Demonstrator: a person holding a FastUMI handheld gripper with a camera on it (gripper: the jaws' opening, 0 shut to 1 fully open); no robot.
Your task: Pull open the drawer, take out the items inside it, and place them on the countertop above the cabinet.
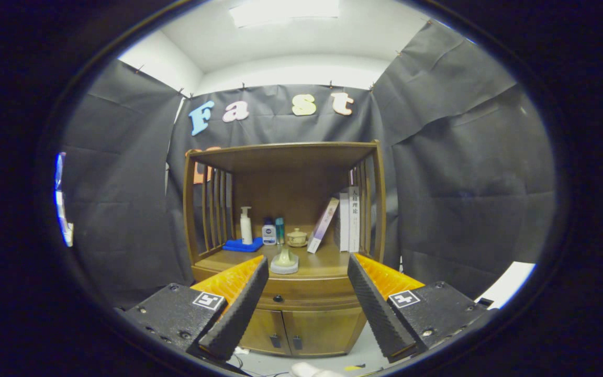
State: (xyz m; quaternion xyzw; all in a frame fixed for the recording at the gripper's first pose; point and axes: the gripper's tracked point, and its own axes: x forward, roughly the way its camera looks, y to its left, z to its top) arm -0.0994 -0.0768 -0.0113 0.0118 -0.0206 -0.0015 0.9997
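1. The gripper (308, 272) is spread wide and holds nothing; both fingers (238, 309) point toward a wooden cabinet (286, 314) that stands ahead of them.
2. Between the fingers, the drawer (301, 298) sits shut, its small dark knob (278, 299) nearer the left finger. Below it are two closed doors (293, 330).
3. Just beyond the fingertips, on the bench (322, 264) above the drawer, rests a small pale vase (285, 260) on a round base.
4. Further back stand a white pump bottle (246, 225) on a blue cloth (242, 245), two small bottles (274, 231) and a lidded cup (297, 237).
5. To the right, a tilted book (323, 225) leans against upright books (349, 219).
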